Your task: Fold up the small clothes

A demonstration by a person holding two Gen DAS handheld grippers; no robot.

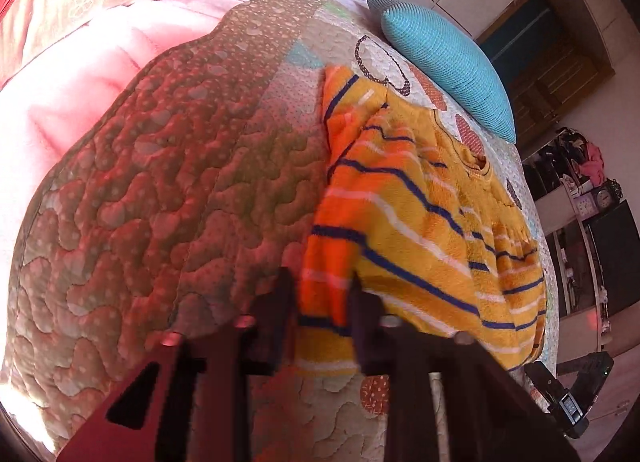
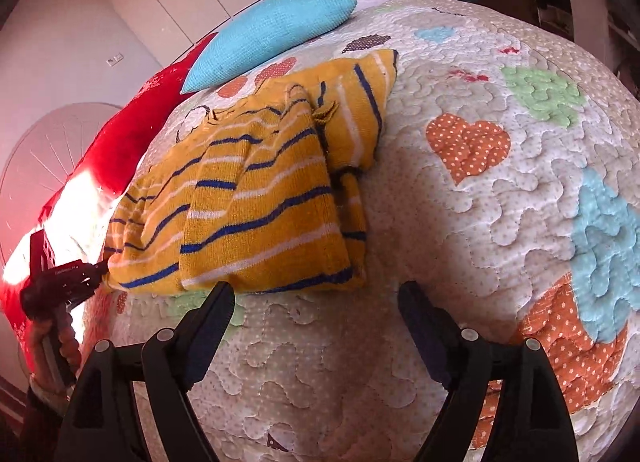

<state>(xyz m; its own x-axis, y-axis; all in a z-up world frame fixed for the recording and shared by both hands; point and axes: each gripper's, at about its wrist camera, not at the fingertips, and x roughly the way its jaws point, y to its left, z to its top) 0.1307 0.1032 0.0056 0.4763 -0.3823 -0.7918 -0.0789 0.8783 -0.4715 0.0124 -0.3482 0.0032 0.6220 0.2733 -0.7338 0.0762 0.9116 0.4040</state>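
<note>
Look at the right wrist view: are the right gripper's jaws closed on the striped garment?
No, the right gripper stands open, nothing held.

Open quilt right of the garment

The quilt lies bare toward its right edge; the striped sweater and turquoise cushion block the far-left side.

No text, label or number can be read with certainty. In the right wrist view, a short line of pale lettering stands on the left gripper at the left edge, too small and blurred to make out.
</note>
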